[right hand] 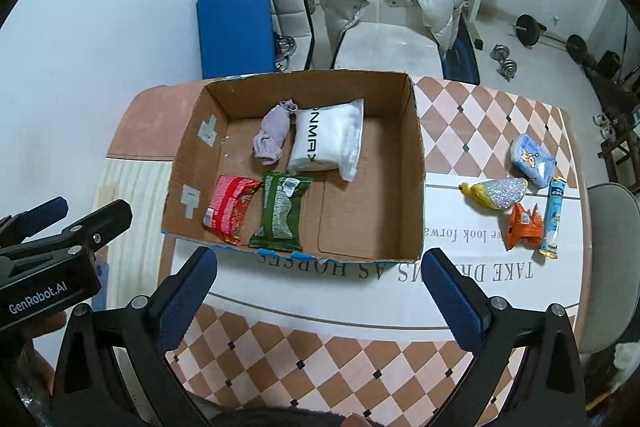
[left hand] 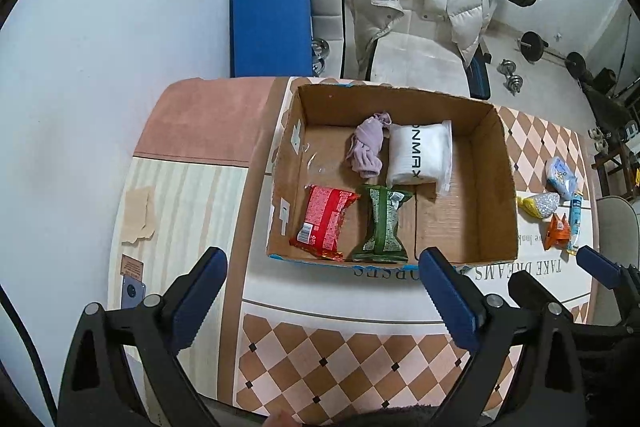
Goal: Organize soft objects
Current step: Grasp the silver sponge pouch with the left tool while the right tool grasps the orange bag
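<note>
Soft packets [right hand: 276,213] lie boxed; left hand-held gripper [left hand: 320,291] and right hand-held gripper [right hand: 320,291] gape wide, empty.

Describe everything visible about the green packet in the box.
The green packet is a soft, crinkly sealed wrapper with pale print and a white label near its far end. It lies flat on the floor of the box, against the near wall, beside the red packet on its left. Neither gripper touches it.
</note>
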Tool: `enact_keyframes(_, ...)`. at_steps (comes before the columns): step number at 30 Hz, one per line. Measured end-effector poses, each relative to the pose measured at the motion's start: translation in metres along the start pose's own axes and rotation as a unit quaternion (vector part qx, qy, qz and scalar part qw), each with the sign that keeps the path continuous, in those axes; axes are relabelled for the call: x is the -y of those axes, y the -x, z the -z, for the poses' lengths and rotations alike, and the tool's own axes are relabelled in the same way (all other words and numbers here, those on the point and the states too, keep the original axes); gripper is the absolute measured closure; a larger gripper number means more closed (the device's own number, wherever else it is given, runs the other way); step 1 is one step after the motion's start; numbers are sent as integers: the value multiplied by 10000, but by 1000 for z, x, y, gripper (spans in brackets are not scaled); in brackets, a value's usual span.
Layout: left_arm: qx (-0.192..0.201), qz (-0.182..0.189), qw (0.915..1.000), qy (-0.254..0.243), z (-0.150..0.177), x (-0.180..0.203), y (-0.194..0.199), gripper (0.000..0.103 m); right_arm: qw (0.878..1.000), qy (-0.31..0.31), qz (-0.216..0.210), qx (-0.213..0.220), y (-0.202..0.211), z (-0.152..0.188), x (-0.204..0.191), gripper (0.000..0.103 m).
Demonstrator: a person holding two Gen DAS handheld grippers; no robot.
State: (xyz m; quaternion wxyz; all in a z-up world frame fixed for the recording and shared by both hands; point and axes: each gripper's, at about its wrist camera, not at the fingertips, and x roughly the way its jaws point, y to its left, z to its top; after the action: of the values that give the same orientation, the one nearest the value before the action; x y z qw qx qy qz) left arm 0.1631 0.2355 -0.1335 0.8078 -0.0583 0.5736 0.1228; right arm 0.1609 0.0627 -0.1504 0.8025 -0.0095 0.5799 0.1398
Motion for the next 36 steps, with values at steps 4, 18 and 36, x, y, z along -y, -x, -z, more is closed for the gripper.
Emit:
enact_keyframes(4, 98, 70, 9999, -4, -3, 14, 13, 5, 9998, -65, -175, 69, 12, 0, 10, 0)
enact_keyframes(18, 233, 357, 9778, -2050, -68, 231, -13, 5, 9813, -1912, 233, 52, 20, -1, 227, 0)
enact_keyframes(36, -2066, 224, 8668, -4533, -29, 501, -259, 5, 8959, -4330, -579, -809, -92, 48, 447, 1)
